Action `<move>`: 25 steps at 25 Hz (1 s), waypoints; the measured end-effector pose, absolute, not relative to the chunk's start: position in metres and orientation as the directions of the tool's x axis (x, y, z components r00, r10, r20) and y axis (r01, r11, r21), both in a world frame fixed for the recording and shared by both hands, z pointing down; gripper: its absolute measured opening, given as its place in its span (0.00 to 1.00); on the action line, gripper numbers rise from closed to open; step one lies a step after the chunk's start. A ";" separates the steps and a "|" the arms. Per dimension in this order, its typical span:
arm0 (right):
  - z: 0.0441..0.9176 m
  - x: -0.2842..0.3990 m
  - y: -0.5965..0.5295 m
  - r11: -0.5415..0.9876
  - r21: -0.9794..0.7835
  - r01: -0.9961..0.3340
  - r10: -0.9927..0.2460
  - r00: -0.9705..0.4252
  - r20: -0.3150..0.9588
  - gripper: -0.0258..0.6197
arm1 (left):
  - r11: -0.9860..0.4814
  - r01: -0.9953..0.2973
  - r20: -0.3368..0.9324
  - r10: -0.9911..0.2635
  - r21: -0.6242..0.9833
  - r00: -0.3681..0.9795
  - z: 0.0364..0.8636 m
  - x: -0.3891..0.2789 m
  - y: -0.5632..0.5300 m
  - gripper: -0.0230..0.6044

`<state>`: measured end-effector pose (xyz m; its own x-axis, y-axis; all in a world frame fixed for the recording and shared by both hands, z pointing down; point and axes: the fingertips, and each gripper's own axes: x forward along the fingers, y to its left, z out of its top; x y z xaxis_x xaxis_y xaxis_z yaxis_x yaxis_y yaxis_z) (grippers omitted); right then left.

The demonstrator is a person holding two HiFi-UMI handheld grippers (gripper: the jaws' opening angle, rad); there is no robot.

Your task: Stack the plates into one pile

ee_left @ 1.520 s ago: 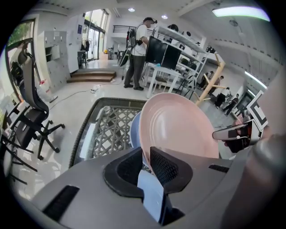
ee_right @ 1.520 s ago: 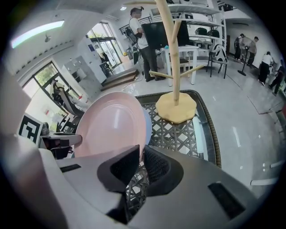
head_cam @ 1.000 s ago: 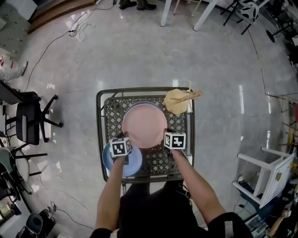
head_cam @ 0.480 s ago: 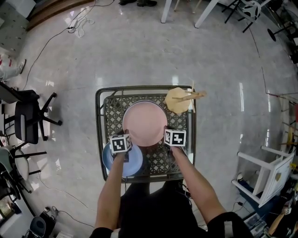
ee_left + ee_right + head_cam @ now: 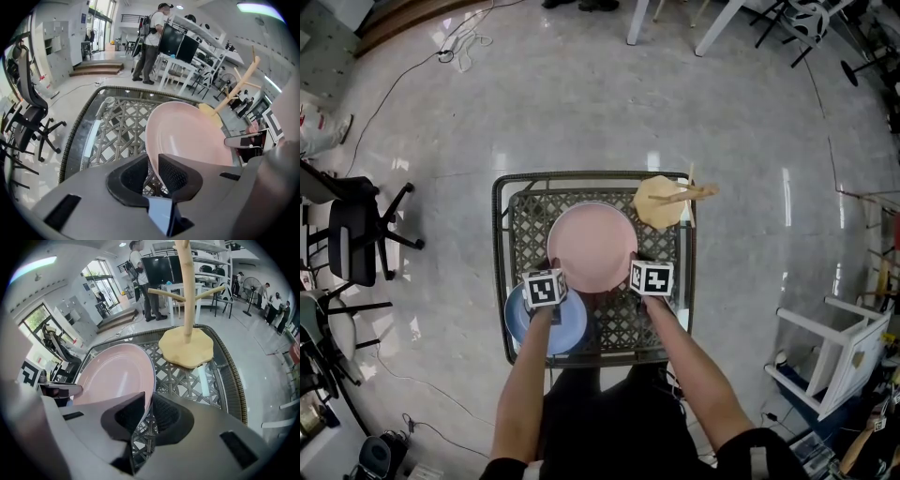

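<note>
Pink plate [image 5: 591, 246] pinched at one edge by right gripper [image 5: 149, 416], other edge loose inside opening left gripper [image 5: 153, 173], blue plate [image 5: 575, 330] lying right below left gripper.

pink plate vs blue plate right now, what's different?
Colour: the pink plate is pink, the blue plate light blue.
Support: the pink plate's rim sits between both grippers' jaws, the right gripper clamped, the left gripper opening; the blue plate lies on the table.
Place: pink plate mid-table, blue plate at the near left corner, partly under the left gripper.
Both are round.
</note>
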<state>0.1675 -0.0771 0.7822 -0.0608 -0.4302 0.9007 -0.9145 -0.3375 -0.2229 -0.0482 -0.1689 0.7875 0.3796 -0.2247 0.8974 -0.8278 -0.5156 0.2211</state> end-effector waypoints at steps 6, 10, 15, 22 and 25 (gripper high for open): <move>0.780 0.162 -0.080 -0.324 -0.245 -0.914 -0.453 -0.077 0.888 0.21 | -0.503 -0.834 0.885 -0.252 0.227 0.392 0.784 -0.046 -0.169 0.20; 0.771 0.166 -0.079 -0.318 -0.221 -0.922 -0.482 -0.043 0.875 0.22 | -0.491 -0.842 0.876 -0.279 0.222 0.394 0.775 -0.049 -0.169 0.23; 0.745 0.165 -0.080 -0.287 -0.208 -0.935 -0.550 -0.017 0.835 0.19 | -0.417 -0.874 0.854 -0.332 0.249 0.401 0.757 -0.063 -0.168 0.23; 0.705 0.142 -0.070 -0.193 -0.208 -0.959 -0.612 -0.048 0.789 0.06 | -0.351 -0.900 0.792 -0.455 0.260 0.407 0.705 -0.092 -0.150 0.08; 0.686 0.123 -0.067 -0.124 -0.236 -0.964 -0.633 -0.106 0.767 0.05 | -0.321 -0.909 0.764 -0.505 0.265 0.401 0.682 -0.108 -0.139 0.06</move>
